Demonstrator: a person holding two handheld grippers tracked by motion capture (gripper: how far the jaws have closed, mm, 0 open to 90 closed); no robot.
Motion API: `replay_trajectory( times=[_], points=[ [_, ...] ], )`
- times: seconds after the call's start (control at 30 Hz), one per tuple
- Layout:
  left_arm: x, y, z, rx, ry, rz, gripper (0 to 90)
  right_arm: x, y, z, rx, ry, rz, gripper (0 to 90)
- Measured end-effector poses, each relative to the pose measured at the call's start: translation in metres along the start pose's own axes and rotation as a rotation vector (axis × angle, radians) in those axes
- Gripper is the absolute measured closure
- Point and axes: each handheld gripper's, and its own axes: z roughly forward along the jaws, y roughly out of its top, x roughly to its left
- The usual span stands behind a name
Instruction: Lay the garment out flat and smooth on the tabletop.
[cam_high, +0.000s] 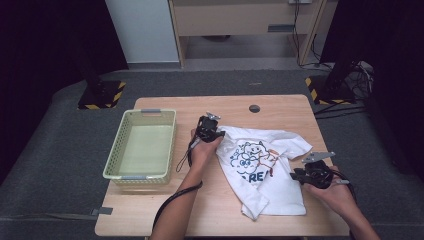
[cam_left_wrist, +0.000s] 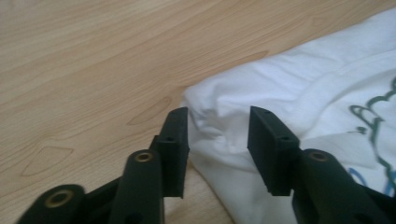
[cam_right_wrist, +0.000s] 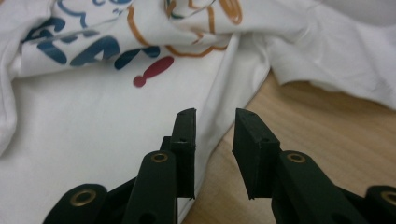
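Note:
A white T-shirt (cam_high: 267, 172) with a blue, green and orange cartoon print lies crumpled on the wooden table (cam_high: 215, 210). My left gripper (cam_high: 219, 135) sits at the shirt's left edge. In the left gripper view its jaws (cam_left_wrist: 217, 116) stand apart over a fold of the white T-shirt (cam_left_wrist: 303, 88), and the pads do not press on it. My right gripper (cam_high: 296, 175) rests at the shirt's right edge. In the right gripper view it (cam_right_wrist: 215, 116) is open too, straddling the hem of the T-shirt (cam_right_wrist: 93, 135) where cloth meets bare wood.
A pale green plastic basket (cam_high: 116, 145) stands on the table's left side. A round cable hole (cam_high: 254, 108) is at the back edge. The left gripper's cable loops down beside the basket. Carpet and stand bases with yellow-black stripes surround the table.

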Motion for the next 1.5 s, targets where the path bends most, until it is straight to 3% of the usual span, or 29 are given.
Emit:
replay_trajectory(
  times=[0.23, 0.37, 0.63, 0.77, 0.87, 1.03, 1.17, 1.3, 1.5],
  points=[
    [-0.027, -0.006, -0.026, -0.043, -0.01, 0.073, 50.4, -0.008, 0.015, 0.001, -0.05, -0.044, -0.012, 74.4],
    [-0.045, -0.02, -0.033, -0.042, -0.021, 0.117, 47.2, -0.017, 0.027, 0.019, -0.047, -0.092, -0.01, 61.1],
    [-0.056, -0.035, -0.017, 0.015, -0.007, 0.166, 43.3, -0.024, 0.034, 0.043, -0.034, -0.124, 0.006, 53.0],
    [-0.053, -0.039, -0.007, 0.053, -0.006, 0.152, 48.6, -0.029, 0.033, 0.049, -0.016, -0.122, 0.017, 58.8],
    [-0.048, -0.041, -0.003, 0.06, -0.011, 0.12, 57.9, -0.029, 0.032, 0.052, -0.003, -0.122, 0.015, 70.3],
    [-0.043, -0.039, -0.011, 0.061, -0.026, 0.095, 83.4, -0.033, 0.034, 0.048, 0.012, -0.112, 0.021, 88.2],
    [-0.036, -0.042, -0.022, 0.043, -0.014, 0.081, 84.3, -0.038, 0.031, 0.039, 0.022, -0.117, 0.017, 88.3],
    [-0.024, -0.049, -0.032, 0.026, -0.015, 0.031, 84.3, -0.045, 0.02, 0.028, 0.023, -0.119, 0.043, 88.5],
    [-0.019, -0.056, -0.037, 0.033, -0.01, 0.02, 84.5, -0.049, 0.01, 0.014, 0.026, -0.12, 0.042, 88.6]
  ],
)
